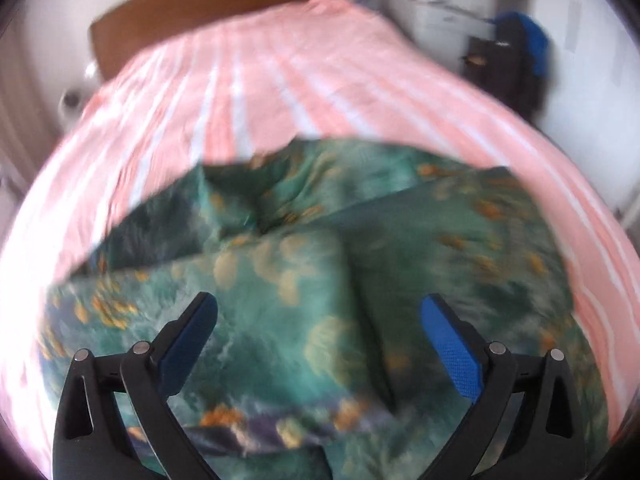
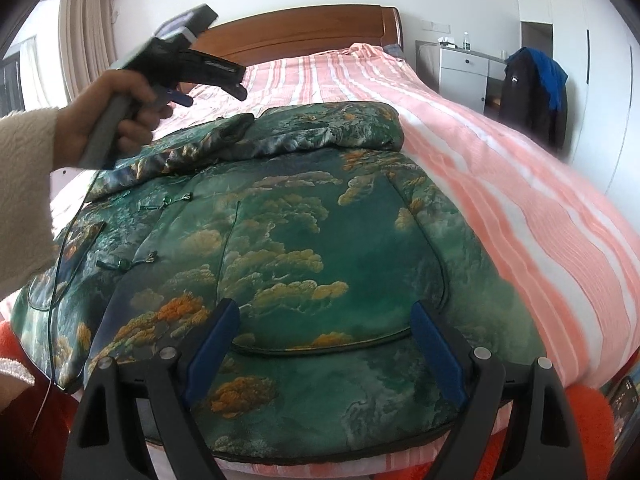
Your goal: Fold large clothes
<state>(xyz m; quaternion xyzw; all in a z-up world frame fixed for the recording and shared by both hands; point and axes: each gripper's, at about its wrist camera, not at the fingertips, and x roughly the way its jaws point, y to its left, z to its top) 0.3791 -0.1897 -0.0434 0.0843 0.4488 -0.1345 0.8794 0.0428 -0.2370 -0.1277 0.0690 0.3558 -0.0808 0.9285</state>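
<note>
Hand-held gripper (image 2: 326, 340) over lengthwise jacket (image 2: 304, 248)

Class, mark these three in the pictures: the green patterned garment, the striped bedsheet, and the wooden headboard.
green patterned garment (image 2: 280, 240): right wrist view, on its flat middle panel.
striped bedsheet (image 2: 500, 168): right wrist view, on bare stripes right of the garment.
wooden headboard (image 2: 312, 34): right wrist view, on its upper board.

The padded satin jacket (image 2: 304, 240) is showing deep green, with golden-orange and pale cloud shapes drifting across it and thin dark piping. Under it, the woven bedspread (image 2: 500, 184) is running in salmon-pink and white stripes. The wooden headboard (image 2: 304, 32) is glowing reddish brown. Black gripper fingers (image 2: 436, 364) are wearing blue pads. A cream fuzzy sleeve (image 2: 24, 184) is showing at left. Far right, something blue, perhaps clothing (image 2: 548, 76), is hanging over black.
</note>
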